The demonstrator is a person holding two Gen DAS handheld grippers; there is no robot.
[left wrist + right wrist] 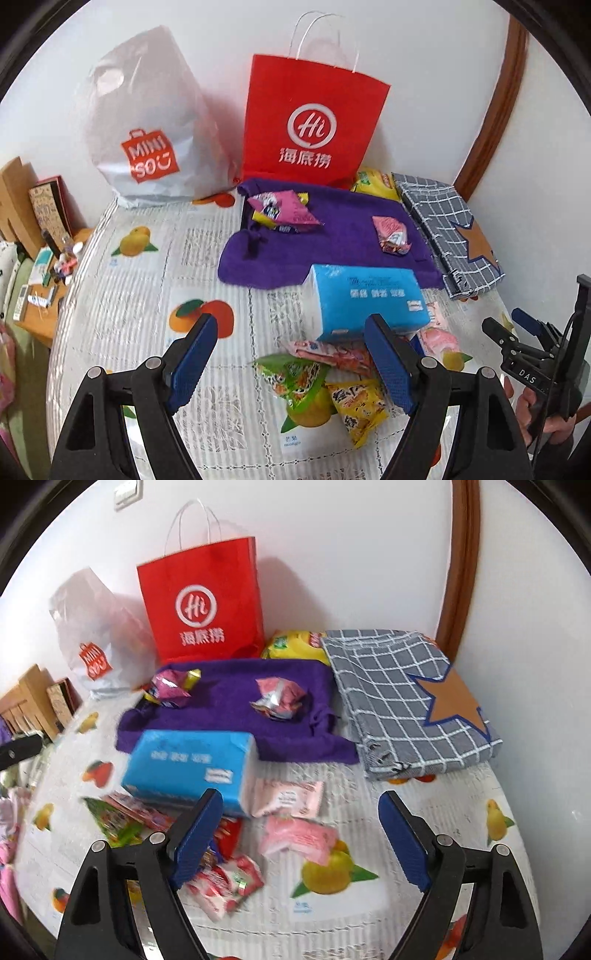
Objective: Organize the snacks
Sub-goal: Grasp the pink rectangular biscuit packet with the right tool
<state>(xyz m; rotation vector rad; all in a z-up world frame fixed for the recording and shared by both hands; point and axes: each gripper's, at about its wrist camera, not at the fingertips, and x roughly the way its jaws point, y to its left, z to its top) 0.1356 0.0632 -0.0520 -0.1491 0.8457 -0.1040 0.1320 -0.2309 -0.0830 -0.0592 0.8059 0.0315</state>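
Both claws hovering wide and empty over the loose snacks at the counter's near edge.

I am holding my left claw (291,362) spread wide above the green packet (291,376) and yellow packet (356,406), gripping nothing, its pads touching nothing I can see. My right claw (306,838) is also gaping and empty, with the pink sachets (295,834) lying between its fingers but below them; the red-and-white packets (225,886) sit by its left finger. The rest seems to be waiting in two groups: crumpled wrappers (284,210) are resting on the purple towel (332,221) toward the counter's back edge, probably as a sorting spot, while the blue tissue pack (365,299) is sitting mid-counter, crowding the loose pile. The red paper bag (314,118) is standing upright against the back wall.
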